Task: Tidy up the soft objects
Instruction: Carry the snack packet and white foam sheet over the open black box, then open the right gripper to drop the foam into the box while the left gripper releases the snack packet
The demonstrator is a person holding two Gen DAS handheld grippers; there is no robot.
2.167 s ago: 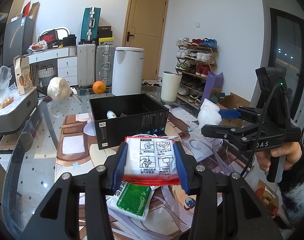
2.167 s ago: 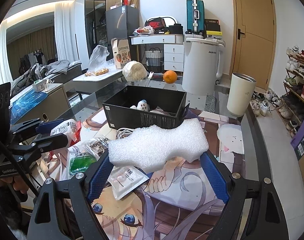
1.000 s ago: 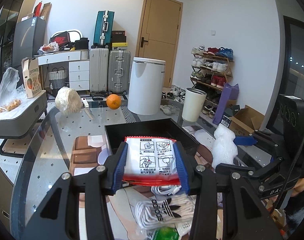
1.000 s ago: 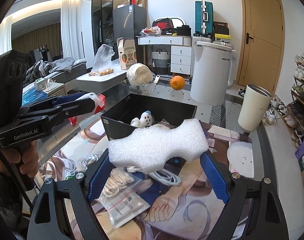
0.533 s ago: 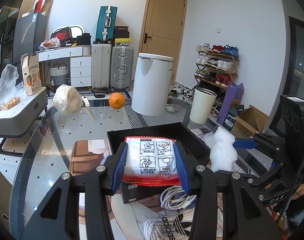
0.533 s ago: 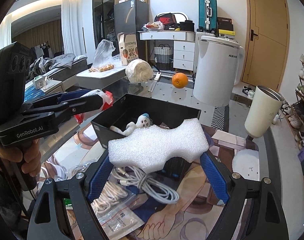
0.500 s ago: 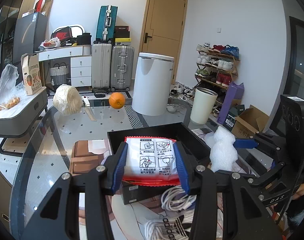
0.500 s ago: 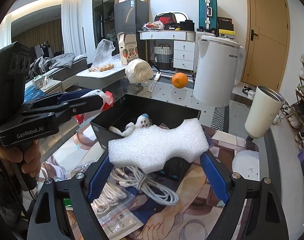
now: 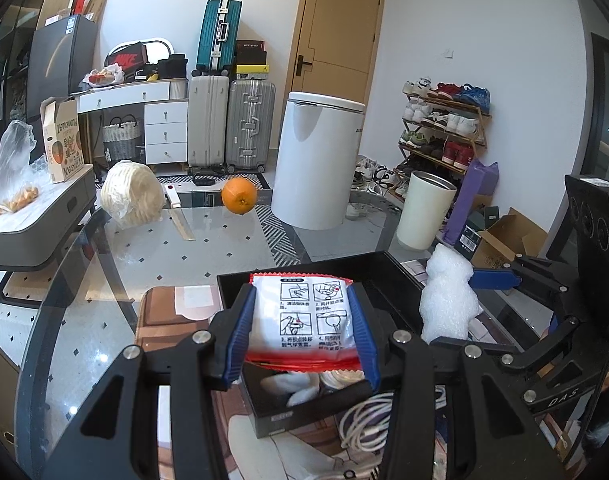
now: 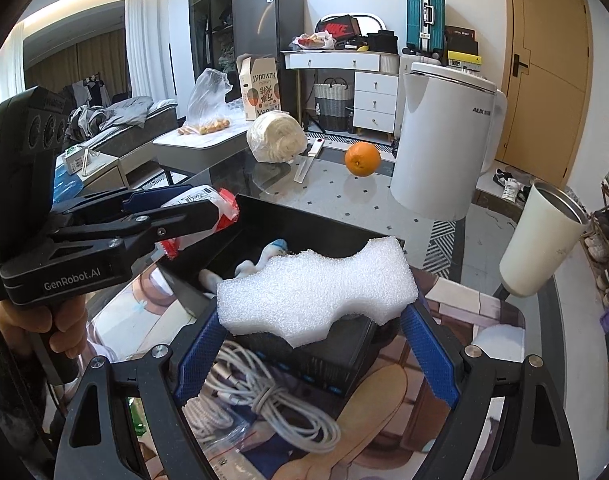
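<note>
Over a glass worktop (image 9: pixel 116 248), the left hand-held gripper (image 9: pixel 302 330) grips a white-and-red packet (image 9: pixel 304 320) above the near left edge of a black box (image 10: pixel 288 220); to its right, the right hand-held gripper (image 10: pixel 314 334) clasps a white foam block (image 10: pixel 316 294) over the box's near wall.

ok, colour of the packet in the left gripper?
White packet with black printed panels and red edges; clearest in the left wrist view.
</note>
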